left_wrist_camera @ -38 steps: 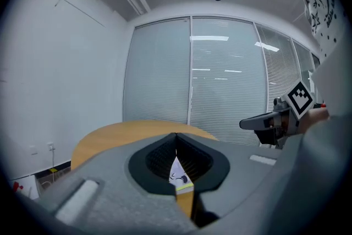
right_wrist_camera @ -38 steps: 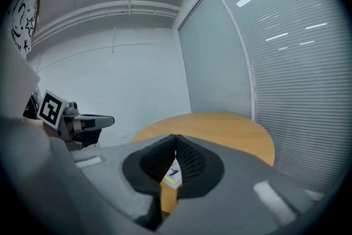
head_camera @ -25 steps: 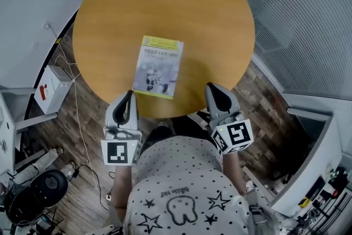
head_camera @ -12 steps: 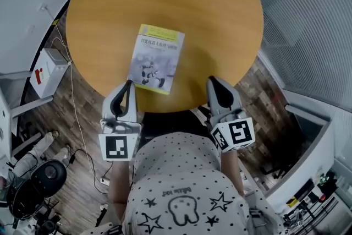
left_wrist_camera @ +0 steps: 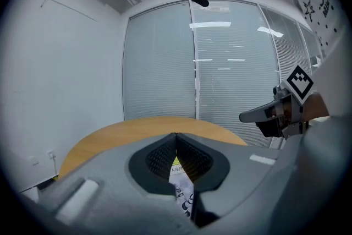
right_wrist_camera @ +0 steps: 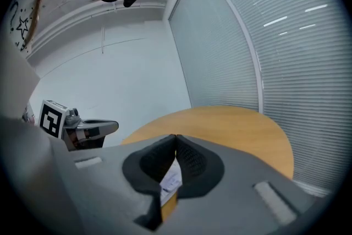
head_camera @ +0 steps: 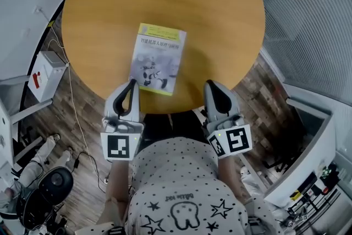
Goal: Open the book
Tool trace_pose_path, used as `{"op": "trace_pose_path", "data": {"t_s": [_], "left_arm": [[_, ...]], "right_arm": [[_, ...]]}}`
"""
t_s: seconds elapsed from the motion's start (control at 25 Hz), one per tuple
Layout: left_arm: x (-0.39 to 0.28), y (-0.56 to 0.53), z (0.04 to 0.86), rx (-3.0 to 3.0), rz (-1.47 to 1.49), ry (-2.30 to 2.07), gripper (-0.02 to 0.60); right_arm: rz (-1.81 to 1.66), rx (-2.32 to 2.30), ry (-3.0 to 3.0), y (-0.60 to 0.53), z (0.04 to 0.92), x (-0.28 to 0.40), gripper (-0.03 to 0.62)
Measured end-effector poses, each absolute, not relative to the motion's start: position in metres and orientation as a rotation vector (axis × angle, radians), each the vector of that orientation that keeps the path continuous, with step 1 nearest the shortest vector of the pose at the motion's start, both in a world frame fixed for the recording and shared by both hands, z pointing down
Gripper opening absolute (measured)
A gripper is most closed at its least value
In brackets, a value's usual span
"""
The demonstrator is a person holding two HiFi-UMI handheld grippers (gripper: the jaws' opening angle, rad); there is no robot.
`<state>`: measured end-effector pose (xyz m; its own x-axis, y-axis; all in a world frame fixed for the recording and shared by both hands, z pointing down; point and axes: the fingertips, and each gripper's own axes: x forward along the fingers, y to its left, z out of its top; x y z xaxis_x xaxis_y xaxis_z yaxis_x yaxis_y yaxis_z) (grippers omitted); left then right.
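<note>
A closed book (head_camera: 158, 59) with a yellow-and-white cover lies flat on the near half of the round wooden table (head_camera: 209, 14). My left gripper (head_camera: 131, 84) is shut on nothing, its tip at the table's near rim just short of the book's near left corner. The right gripper (head_camera: 209, 86) is also shut and empty, at the rim to the right of the book. In the left gripper view the jaws meet at my left gripper (left_wrist_camera: 176, 135), with the book (left_wrist_camera: 180, 178) showing below them. In the right gripper view, my right gripper (right_wrist_camera: 175, 137) is closed the same way, with the book (right_wrist_camera: 171, 179) below it.
The person holding the grippers stands at the table's near edge. A white box (head_camera: 43, 75) and cables (head_camera: 71, 113) lie on the wood floor at the left. A grey cabinet (head_camera: 308, 140) stands at the right. Glass walls with blinds enclose the far side.
My left gripper has sunk a little and edged toward the table's near rim. The right gripper and the book have stayed put. The head view has shifted slightly.
</note>
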<state>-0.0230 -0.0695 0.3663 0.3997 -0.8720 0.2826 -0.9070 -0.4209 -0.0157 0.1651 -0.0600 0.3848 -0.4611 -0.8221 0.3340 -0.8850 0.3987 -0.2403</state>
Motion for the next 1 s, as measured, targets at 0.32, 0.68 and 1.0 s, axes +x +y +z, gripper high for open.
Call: {"op": "trace_pose_path", "data": {"t_s": [0.32, 0.68, 1.0], "left_arm": [[-0.030, -0.063, 0.414, 2.499, 0.428, -1.487, 0.012], [0.002, -0.041, 0.475, 2.727, 0.753, -1.084, 0.166], [0.027, -0.022, 0.527, 2.837, 1.019, -0.814, 0.204]], "right_arm": [[0.586, 1.476, -2.487, -0.052, 0.420, 0.130, 0.003], [0.635, 1.500, -2.442, -0.045, 0.451, 0.120, 0.003], [0.678, 1.554, -2.385, -0.044, 0.469, 0.122, 0.003]]}}
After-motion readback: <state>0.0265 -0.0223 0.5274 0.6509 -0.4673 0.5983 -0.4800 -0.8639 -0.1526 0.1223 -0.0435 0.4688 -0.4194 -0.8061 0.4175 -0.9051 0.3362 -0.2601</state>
